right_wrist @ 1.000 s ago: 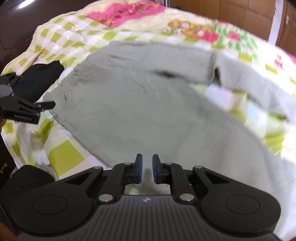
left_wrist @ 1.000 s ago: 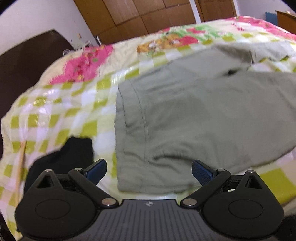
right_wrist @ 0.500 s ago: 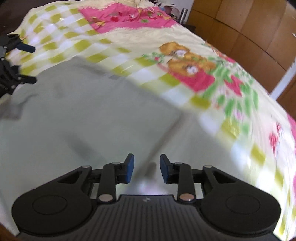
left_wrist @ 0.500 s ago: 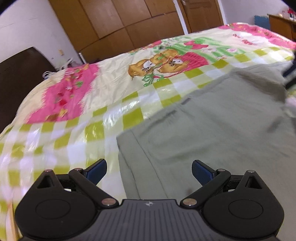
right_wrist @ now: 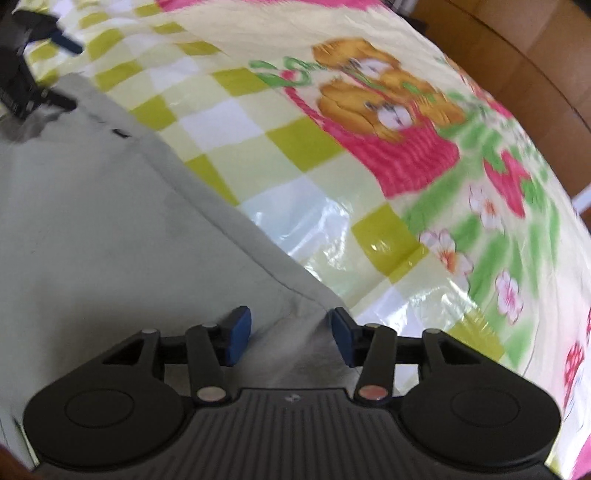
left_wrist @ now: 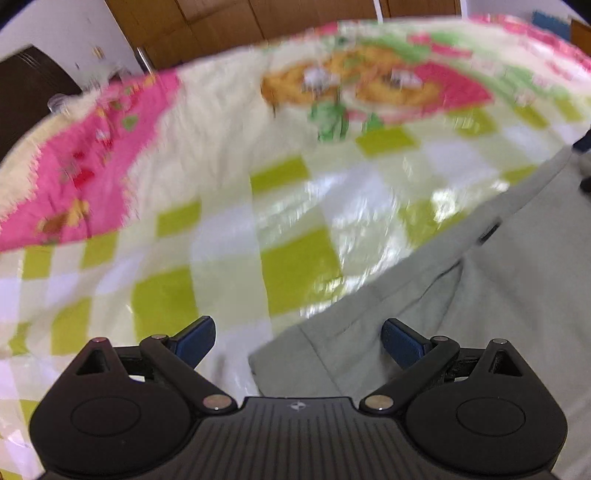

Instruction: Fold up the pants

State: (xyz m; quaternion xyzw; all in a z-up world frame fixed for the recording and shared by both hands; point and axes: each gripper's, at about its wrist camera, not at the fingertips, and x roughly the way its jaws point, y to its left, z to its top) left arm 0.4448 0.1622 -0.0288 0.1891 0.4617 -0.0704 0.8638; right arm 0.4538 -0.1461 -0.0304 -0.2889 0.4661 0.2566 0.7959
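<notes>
Wooden wardrobe doors (left_wrist: 229, 22) stand behind a bed whose checked, cartoon-print bedspread (left_wrist: 207, 236) shines under what looks like a clear plastic film. On it lie the grey-green pants (left_wrist: 480, 314), spread flat; they fill the lower right of the left wrist view and the left half of the right wrist view. Starting at the left, the left claw (left_wrist: 298, 341) is spread wide and holds nothing, its blue pads straddling a corner of the cloth, one pad over bare bedspread. To the right, the right claw (right_wrist: 290, 334) is parted about halfway, also empty, with a raised ridge at the far edge of the pants lying between its pads. The risks, as I judge them: the left claw could close on only a sliver of the corner, or snag the glossy film along with it, so the cloth slips out when lifted. The right claw may pinch just the top layer at the ridge, and the fold would then drag crooked. Both views are motion-blurred, so exact contact is unclear.
</notes>
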